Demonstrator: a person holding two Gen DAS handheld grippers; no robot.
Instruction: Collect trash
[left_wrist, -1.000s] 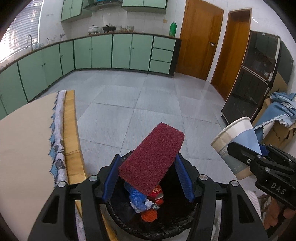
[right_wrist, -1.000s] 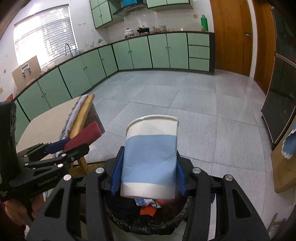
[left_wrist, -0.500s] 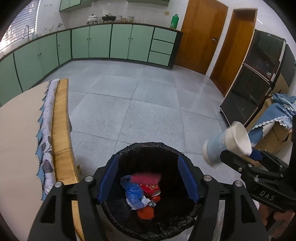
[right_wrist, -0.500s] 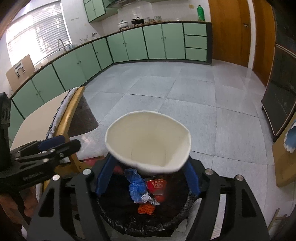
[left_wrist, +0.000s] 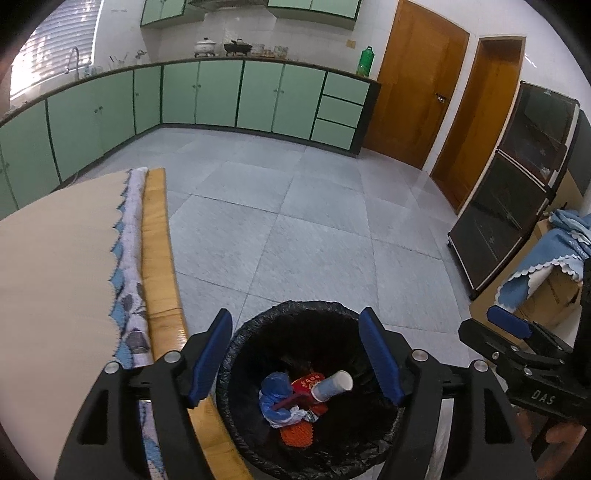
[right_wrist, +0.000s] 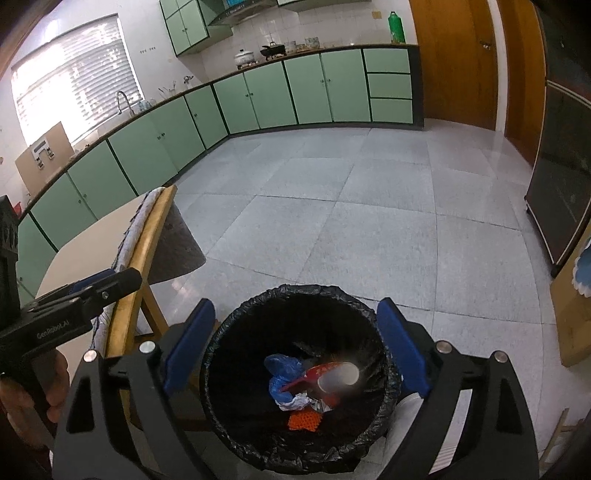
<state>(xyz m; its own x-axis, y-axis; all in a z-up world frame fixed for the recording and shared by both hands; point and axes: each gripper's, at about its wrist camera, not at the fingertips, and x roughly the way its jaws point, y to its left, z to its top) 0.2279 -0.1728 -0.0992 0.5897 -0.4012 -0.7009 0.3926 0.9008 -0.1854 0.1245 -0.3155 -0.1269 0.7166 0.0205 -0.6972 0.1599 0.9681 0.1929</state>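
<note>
**Now both claws hang empty over the bin**

Starting at your left, the table (left_wrist: 51, 266) fills the 9 o'clock side of the left wrist view, with a patterned cloth (left_wrist: 129, 258) and a wooden edge (left_wrist: 157, 240) running along its right side. Your left gripper (left_wrist: 295, 354) sits at 6 o'clock with its jaws spread; they have just been opening, and nothing is between the blue pads (left_wrist: 210, 354). Framed between them is the bin (left_wrist: 258, 332), lined with a black bag. Down inside lie a blue bag (left_wrist: 275, 387), a red pad (left_wrist: 288, 400) seen edge-on, a red packet (left_wrist: 306, 382) and an orange mesh piece (left_wrist: 297, 435). The cup (left_wrist: 332, 386) lies on its side on top of that heap, mouth turned toward 3 o'clock. At 4 o'clock your right gripper (left_wrist: 506, 332) comes in from the frame edge.

From the right wrist view, your left gripper (right_wrist: 107, 282) shows at 9 o'clock, with your hand (right_wrist: 33, 387) below it. Your right gripper (right_wrist: 299, 350) stands at 6 o'clock, jaws wide; they too have just been opening and hold nothing. The bin (right_wrist: 229, 325) is framed between the fingers, and the cup (right_wrist: 340, 380) appears blurred inside, on the trash.
</note>
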